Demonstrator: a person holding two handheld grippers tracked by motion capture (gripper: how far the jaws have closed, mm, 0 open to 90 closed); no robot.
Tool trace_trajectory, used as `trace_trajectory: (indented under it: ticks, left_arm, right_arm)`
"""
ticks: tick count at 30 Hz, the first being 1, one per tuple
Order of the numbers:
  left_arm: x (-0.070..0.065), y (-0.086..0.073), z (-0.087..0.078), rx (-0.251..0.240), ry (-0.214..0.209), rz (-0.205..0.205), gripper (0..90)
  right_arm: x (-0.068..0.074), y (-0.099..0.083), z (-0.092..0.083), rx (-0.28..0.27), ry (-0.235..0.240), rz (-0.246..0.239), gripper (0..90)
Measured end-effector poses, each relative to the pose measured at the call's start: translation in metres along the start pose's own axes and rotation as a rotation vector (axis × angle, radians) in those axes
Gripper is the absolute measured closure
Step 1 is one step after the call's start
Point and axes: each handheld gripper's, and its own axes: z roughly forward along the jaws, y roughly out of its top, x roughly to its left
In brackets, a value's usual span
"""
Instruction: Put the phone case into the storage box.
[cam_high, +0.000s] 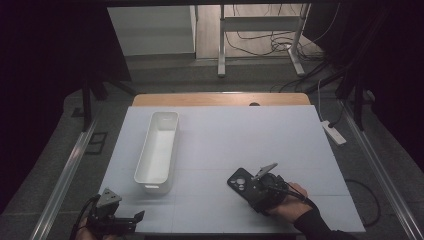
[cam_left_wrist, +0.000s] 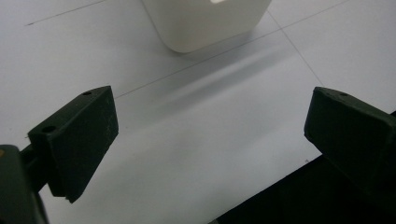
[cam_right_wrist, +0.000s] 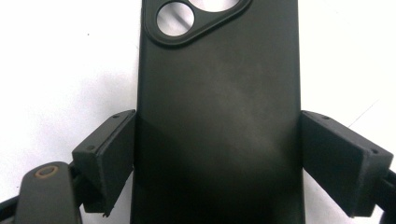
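Two jaws of the right gripper (cam_right_wrist: 217, 158) clasp the black phone case (cam_right_wrist: 219, 116) lying right of the white bin (cam_high: 157, 150); left gripper (cam_left_wrist: 210, 135) idles released. Next: lift, carry left.

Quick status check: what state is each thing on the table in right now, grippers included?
Phone case: black, flat on the table, back up, between the right gripper's jaws.
White bin: upright, empty, untouched.
Right gripper: pads against the case's two long edges.
Left gripper: open, nothing between its jaws, near the bin's end.
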Motion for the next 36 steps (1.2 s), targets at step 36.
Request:
trace_trajectory:
  ticks: [36]
  left_arm:
    - [-0.044, 0.072, 0.006, -0.156, -0.209, 0.249, 0.4]
  right_arm:
    - [-0.005, 0.001, -0.044, -0.265, 0.115, -0.019, 15.0]
